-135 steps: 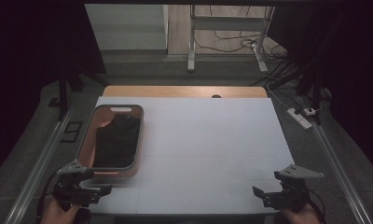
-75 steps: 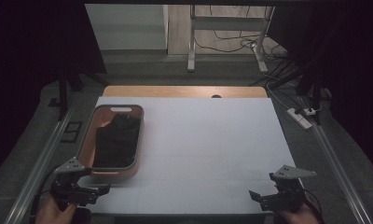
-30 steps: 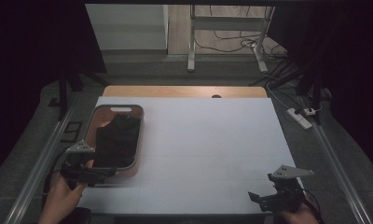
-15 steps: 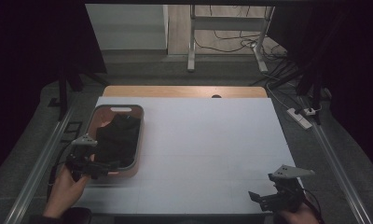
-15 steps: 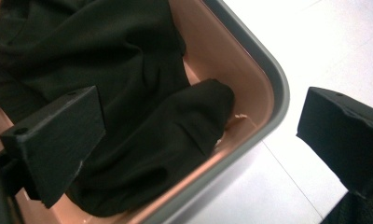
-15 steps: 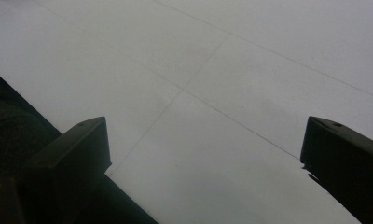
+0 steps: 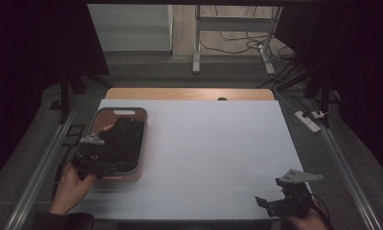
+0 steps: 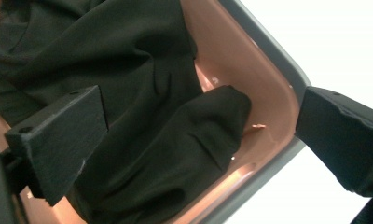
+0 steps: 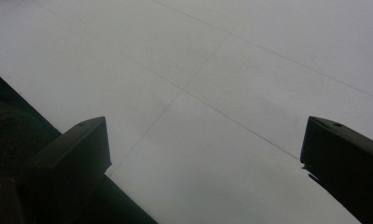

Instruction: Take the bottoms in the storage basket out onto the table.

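A pink basket [image 7: 142, 125] with a grey rim stands on the left of the white table [image 7: 213, 143], holding crumpled black cloth [image 7: 122, 139]. My left gripper [image 7: 99, 165] hangs open over the basket's near end. In the left gripper view the black cloth [image 8: 142, 116] lies between the spread jaws, one jaw above the cloth and the other past the basket's rim [image 8: 273, 65]. My right gripper [image 7: 275, 203] stays open at the table's near right corner, over bare table [image 9: 212, 93].
A wooden strip [image 7: 189, 94] borders the table's far edge. Metal rails [image 7: 41, 167] run along both sides. A power strip [image 7: 307, 120] and cables lie on the floor at the right. The table's middle is bare white surface.
My left gripper has moved forward from the table's near left corner to above the basket's near end. The right gripper has barely shifted.
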A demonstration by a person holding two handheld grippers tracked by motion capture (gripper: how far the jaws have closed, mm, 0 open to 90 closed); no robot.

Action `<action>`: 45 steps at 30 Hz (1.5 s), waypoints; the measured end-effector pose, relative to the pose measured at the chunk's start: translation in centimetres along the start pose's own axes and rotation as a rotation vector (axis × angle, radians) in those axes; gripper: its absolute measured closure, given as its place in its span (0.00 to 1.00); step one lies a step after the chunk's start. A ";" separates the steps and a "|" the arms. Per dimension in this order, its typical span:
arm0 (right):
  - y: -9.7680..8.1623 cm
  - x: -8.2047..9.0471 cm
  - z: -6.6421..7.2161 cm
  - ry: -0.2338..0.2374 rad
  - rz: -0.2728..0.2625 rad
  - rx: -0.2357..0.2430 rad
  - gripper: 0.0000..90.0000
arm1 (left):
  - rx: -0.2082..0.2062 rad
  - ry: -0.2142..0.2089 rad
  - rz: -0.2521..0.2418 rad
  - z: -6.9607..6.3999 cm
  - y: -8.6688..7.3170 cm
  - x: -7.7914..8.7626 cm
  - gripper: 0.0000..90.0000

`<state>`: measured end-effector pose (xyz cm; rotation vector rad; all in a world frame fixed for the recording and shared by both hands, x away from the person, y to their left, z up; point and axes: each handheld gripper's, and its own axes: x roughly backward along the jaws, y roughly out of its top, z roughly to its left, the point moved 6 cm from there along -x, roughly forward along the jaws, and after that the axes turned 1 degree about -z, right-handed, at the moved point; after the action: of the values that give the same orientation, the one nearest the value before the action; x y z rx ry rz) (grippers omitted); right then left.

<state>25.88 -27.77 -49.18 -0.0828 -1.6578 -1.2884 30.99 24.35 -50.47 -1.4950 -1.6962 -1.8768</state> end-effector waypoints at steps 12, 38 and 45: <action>0.0 0.0 0.0 0.001 0.002 0.006 0.02 | -0.010 0.020 0.044 1.1 0.8 -1.0 0.03; 0.0 -0.1 0.1 0.000 0.011 0.008 0.02 | 0.042 0.051 0.095 4.1 2.9 -2.5 0.02; 0.0 -0.1 0.1 0.001 0.012 0.010 0.02 | 0.037 0.058 0.109 4.3 3.7 -3.2 0.00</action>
<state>25.82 -27.64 -49.28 -0.0860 -1.6601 -1.2704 37.36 25.28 -51.25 -1.4735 -1.5819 -1.8058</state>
